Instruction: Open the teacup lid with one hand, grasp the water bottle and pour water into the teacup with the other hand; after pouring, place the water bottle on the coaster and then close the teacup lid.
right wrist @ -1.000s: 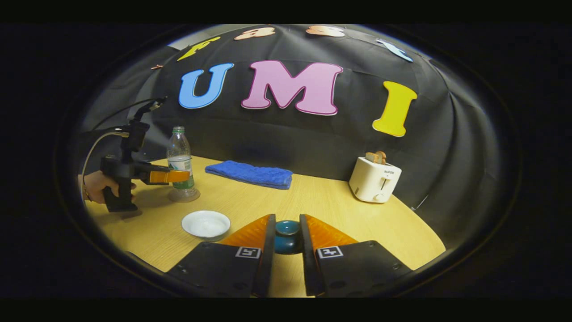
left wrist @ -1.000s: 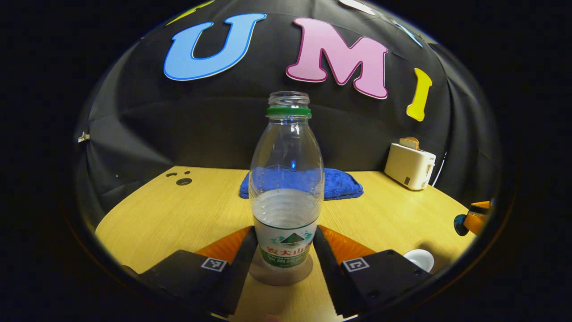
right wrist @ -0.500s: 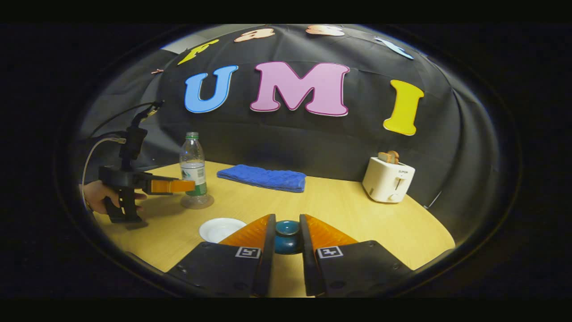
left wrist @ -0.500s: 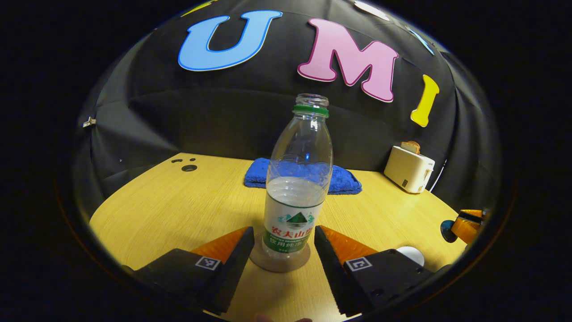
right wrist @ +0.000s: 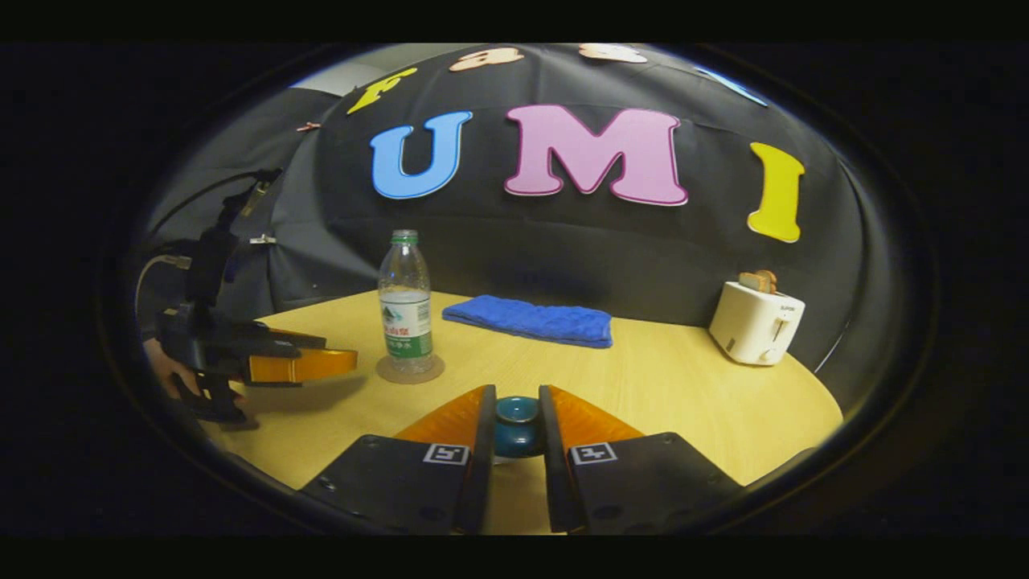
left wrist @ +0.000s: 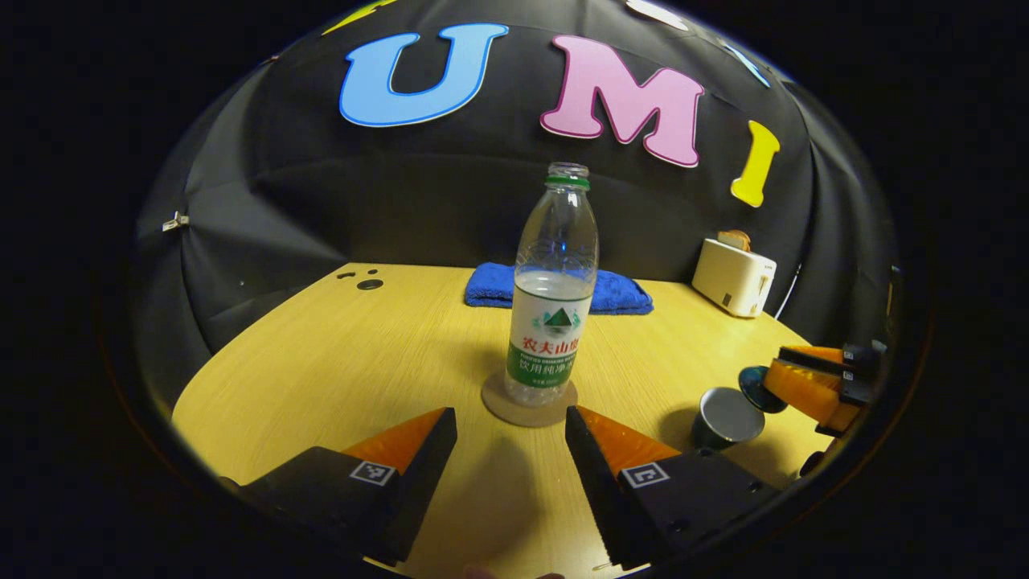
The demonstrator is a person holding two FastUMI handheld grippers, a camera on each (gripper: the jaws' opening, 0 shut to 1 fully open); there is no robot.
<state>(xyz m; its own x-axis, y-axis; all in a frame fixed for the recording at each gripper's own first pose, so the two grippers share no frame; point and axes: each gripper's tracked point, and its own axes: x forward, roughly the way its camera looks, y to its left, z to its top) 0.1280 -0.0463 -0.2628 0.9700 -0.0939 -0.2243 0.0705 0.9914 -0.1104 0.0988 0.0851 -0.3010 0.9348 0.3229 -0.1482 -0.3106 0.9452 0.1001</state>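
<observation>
Left gripper view: water bottle (left wrist: 553,289) stands upright on the coaster (left wrist: 529,402) mid-bench, long axis vertical, open neck up. Left claw (left wrist: 511,430) spread, apart from it. Right claw (right wrist: 515,426) clamped on the teacup lid (right wrist: 515,425). We judge closing comes next: lower the lid level (knob up), centred over the teacup (left wrist: 725,416) near the bench's right edge.

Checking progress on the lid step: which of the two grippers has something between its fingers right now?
The right gripper, shut on the teacup lid. The left gripper is open, apart from the water bottle.
</observation>
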